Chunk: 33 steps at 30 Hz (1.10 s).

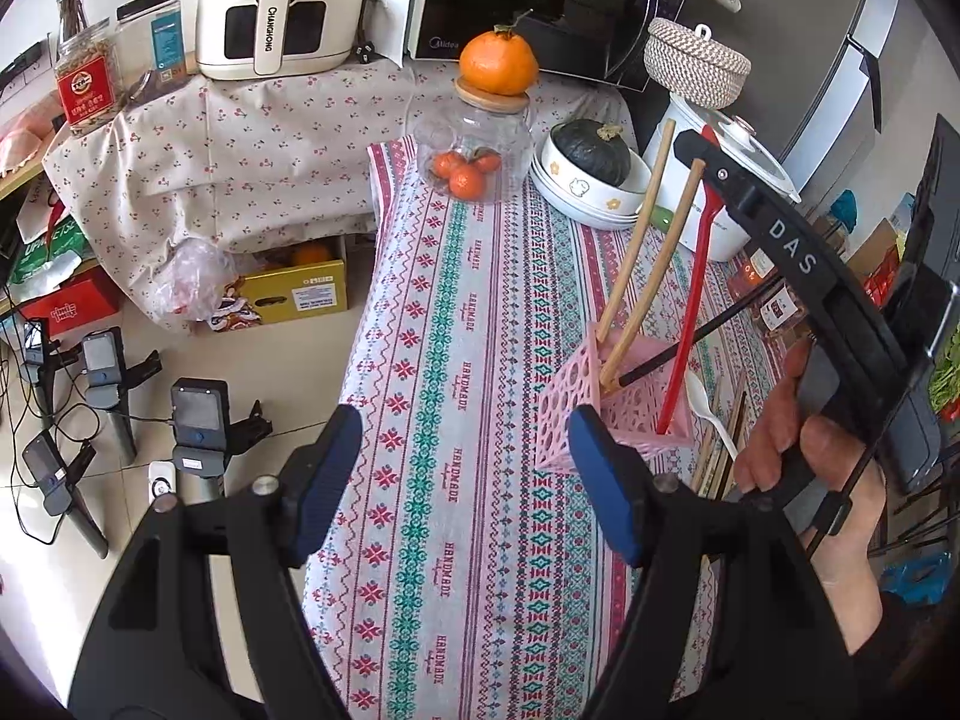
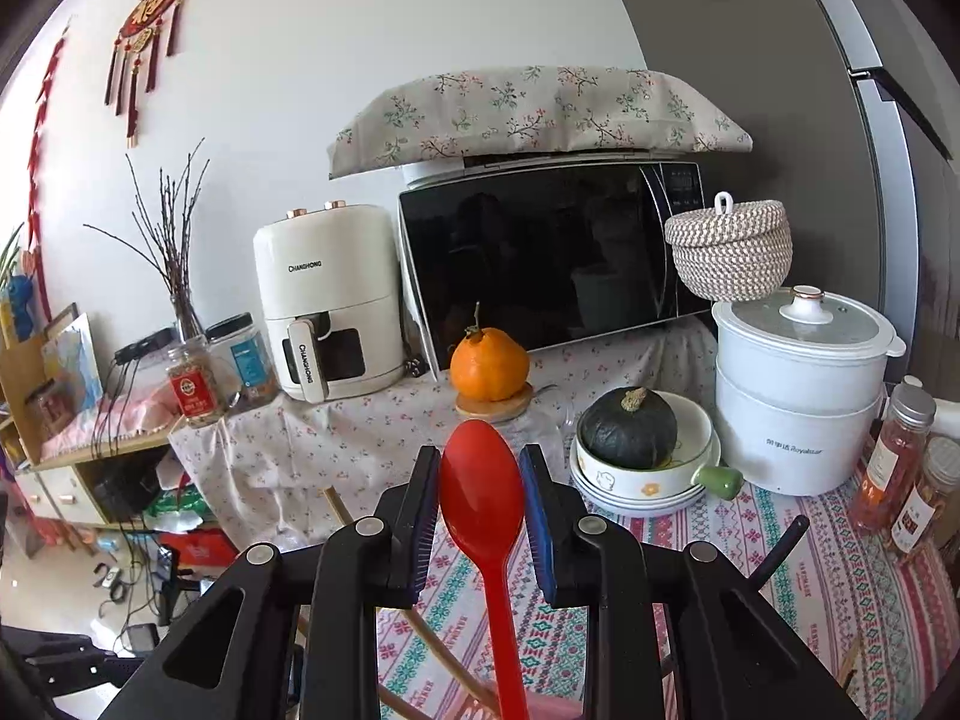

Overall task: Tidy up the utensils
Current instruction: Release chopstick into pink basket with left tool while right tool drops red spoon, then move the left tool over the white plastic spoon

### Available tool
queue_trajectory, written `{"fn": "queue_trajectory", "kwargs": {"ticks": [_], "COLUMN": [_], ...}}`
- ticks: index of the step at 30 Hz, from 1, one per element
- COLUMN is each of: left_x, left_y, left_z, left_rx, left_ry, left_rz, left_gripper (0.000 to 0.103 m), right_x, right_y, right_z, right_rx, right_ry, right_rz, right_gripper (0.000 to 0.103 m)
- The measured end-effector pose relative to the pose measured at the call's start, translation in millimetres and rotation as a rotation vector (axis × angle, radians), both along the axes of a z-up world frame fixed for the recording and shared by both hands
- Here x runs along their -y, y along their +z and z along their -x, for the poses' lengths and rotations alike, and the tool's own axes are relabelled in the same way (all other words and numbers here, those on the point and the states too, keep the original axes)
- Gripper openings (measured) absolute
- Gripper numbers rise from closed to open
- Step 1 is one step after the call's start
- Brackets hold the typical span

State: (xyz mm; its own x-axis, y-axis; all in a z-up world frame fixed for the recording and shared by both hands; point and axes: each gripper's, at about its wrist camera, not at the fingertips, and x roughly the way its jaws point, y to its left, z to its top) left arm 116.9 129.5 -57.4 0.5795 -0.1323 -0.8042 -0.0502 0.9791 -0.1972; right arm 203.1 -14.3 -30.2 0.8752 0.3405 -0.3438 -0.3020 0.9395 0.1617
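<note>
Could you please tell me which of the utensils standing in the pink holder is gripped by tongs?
The red plastic spoon: the right tongs clamp its bowl, while the two wooden chopsticks and the black stick stand free in the pink perforated holder.

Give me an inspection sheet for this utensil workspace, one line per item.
Surface: patterned tablecloth, covering the table.
Job's things: pink holder holds two wooden chopsticks, a black stick and the red spoon; white spoon and more chopsticks lie beside it.
Clutter: glass jar, orange, squash in bowls, white cooker, bottles.
Grippers: left claw open, empty; right claw closed on the red spoon's bowl.
Cables: on the floor, left.
Surroundings: microwave, air fryer, fridge.
</note>
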Motion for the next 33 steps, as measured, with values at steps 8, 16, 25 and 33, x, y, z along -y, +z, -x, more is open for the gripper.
{"fn": "queue_trajectory", "kwargs": {"ticks": [8,16,25,33], "left_x": [3,8,33,60], "left_y": [-3,-2,-1,-10], "left_z": [-1,3,13,19], "left_rx": [-0.017,-0.003,0.018,0.009], "left_ry": [-0.017,-0.029,-0.076,-0.139], "left_rz": [-0.001,0.006,-0.024,-0.079], "left_gripper": [0.072,0.075,0.082,0.083], "right_x": [0,28,95,138], "right_y": [-12,14,28,30], "right_z": [7,28,62,95], "right_rx": [-0.045,-0.047,-0.137,-0.193], "right_ry": [0.025,0.004,-0.076,-0.098], "right_rz": [0.031,0.016,0.023,0.038], "right_gripper": [0.028,0.037,0.053,0.067]}}
